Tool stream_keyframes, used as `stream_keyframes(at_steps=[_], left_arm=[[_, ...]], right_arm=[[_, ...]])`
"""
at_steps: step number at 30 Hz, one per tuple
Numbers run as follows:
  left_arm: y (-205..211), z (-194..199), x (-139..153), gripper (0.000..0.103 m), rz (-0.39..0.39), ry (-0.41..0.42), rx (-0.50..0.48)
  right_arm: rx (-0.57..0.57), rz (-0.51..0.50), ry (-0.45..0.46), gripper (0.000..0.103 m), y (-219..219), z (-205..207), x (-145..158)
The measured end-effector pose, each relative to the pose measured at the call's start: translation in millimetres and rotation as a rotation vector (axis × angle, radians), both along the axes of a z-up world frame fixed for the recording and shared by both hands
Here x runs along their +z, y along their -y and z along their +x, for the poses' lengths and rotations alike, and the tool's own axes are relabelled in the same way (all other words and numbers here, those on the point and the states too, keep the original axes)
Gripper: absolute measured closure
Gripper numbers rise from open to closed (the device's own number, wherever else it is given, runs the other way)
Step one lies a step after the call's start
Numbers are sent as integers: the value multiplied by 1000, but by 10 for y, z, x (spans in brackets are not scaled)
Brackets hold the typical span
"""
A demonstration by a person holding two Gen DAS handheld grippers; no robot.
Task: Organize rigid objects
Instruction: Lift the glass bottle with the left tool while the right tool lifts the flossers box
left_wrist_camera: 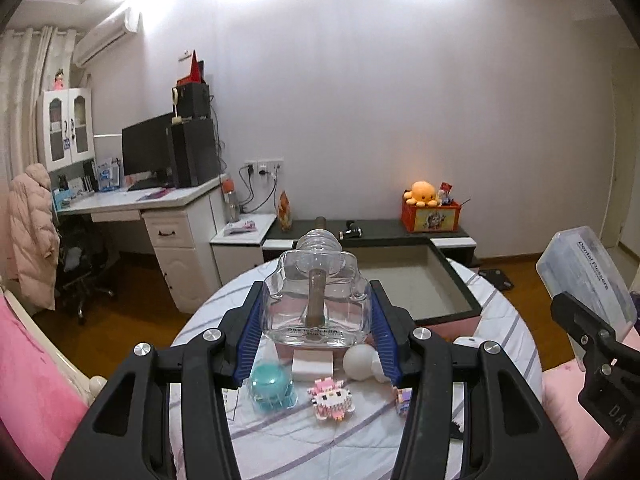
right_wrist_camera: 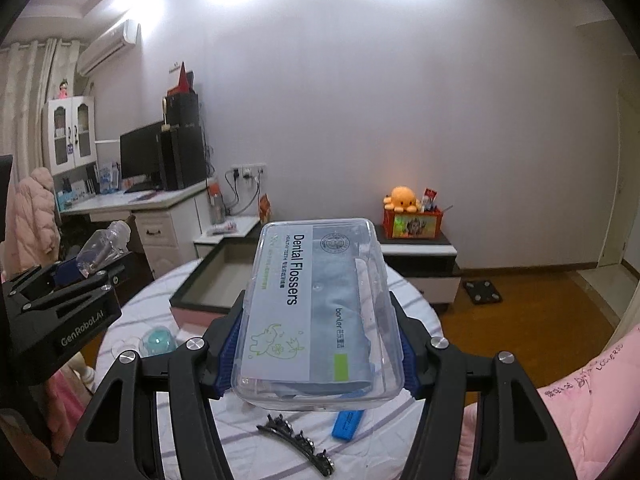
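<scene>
Here we clamp a clear glass bottle point(left_wrist_camera: 316, 296) in our left gripper point(left_wrist_camera: 316, 332) and a Dental Flossers box point(right_wrist_camera: 320, 312) in our right gripper point(right_wrist_camera: 318, 344), both above the round table point(left_wrist_camera: 280, 440).

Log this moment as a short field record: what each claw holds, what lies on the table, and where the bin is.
left claw: shut on clear glass bottle, held above the table
right claw: shut on dental flosser box, also lifted
table: round, striped cloth
on table: teal dome toy, pink block figure, white ball, black hair clip, blue flat piece
bin: dark-rimmed tray at the table's far edge
</scene>
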State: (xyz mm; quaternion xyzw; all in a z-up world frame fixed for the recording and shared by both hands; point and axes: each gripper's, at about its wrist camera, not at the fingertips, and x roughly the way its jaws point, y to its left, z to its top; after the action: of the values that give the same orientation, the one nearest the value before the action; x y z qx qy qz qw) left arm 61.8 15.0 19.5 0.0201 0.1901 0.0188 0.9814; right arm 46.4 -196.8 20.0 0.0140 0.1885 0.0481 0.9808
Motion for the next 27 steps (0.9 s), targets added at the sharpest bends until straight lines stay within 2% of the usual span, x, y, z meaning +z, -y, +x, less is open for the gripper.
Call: stream_keyframes(at_steps=[4,18,27], left_arm=[[42,-10,0,53,18,20,42],[36,63,1,53,9,2,34],[39,395,-49,53,9,-25,15]], right_arm=[[-10,-2,11,40,13,-16,12],[-6,-3,7,40,66,49,18],[-28,0,-12,40,73,326,6]])
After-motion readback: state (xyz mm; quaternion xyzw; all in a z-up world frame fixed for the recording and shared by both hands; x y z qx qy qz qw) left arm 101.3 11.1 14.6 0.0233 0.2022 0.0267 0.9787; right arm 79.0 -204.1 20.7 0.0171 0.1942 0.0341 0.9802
